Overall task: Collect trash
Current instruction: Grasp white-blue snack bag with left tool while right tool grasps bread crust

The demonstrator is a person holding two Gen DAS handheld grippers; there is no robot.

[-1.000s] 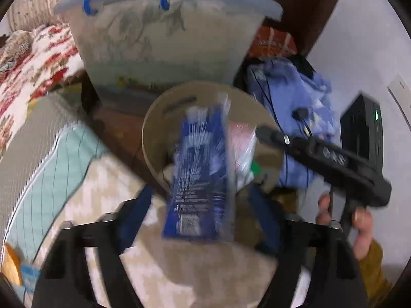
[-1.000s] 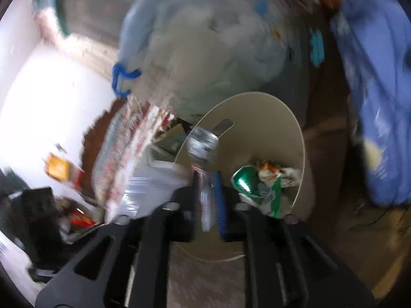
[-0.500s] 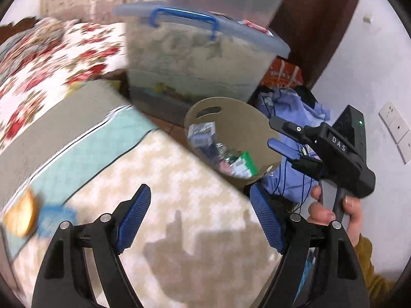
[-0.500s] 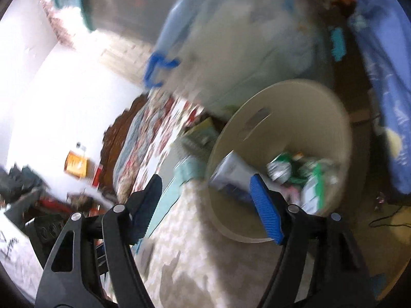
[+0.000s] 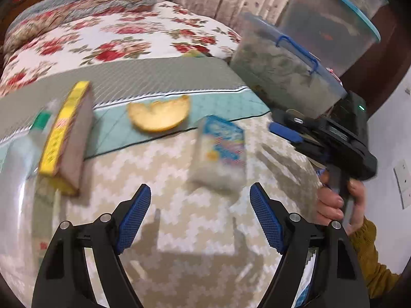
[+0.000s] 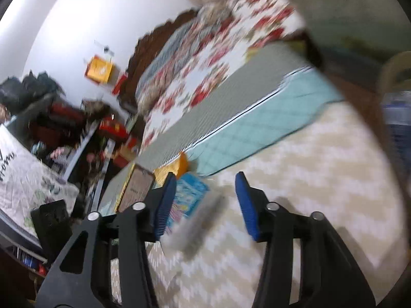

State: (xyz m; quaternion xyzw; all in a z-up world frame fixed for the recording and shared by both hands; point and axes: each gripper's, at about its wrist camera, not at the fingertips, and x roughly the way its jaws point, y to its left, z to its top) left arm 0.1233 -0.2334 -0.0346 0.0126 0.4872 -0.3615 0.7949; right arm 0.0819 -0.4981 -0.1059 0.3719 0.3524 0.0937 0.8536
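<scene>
Left wrist view, left to right. At 9 o'clock a clear plastic bottle (image 5: 15, 154) with a green band, blurred, lies at the frame edge. Just beside it, a flat box (image 5: 68, 138) with a yellow edge and grey-brown face, tilted up on its side. At about 11 o'clock from the left tongs (image 5: 200, 215) sits an orange peel piece (image 5: 160, 113), curved, pale inside, on the teal quilted strip (image 5: 231, 107). At 12 o'clock, just ahead of the left tongs, a small packet (image 5: 221, 151): blue printed top with pink and yellow marks, white lower part, motion-blurred, lying on the beige zigzag cloth (image 5: 179, 231). Left tongs are spread wide, nothing between the blue pads (image 5: 133, 218), not touching the packet. At 2 o'clock the right tongs (image 5: 287, 128) come in from the side, held by a hand (image 5: 334, 202) in a mustard sleeve; from here I cannot tell their gap. Behind, at 1 o'clock, a clear storage bin (image 5: 285, 77) with blue latch handle, and a floral bedspread (image 5: 108, 33) at 11–12 o'clock.

Right wrist view: very blurred. Box (image 6: 136, 190) at 9 o'clock, peel (image 6: 177, 166) next, packet (image 6: 187, 197) touching or just behind the left pad (image 6: 164, 205); cannot tell which. Right tongs (image 6: 205, 202) spread wide, holding nothing. A grey smear (image 6: 200, 225) sits between the pads, unidentifiable.
</scene>
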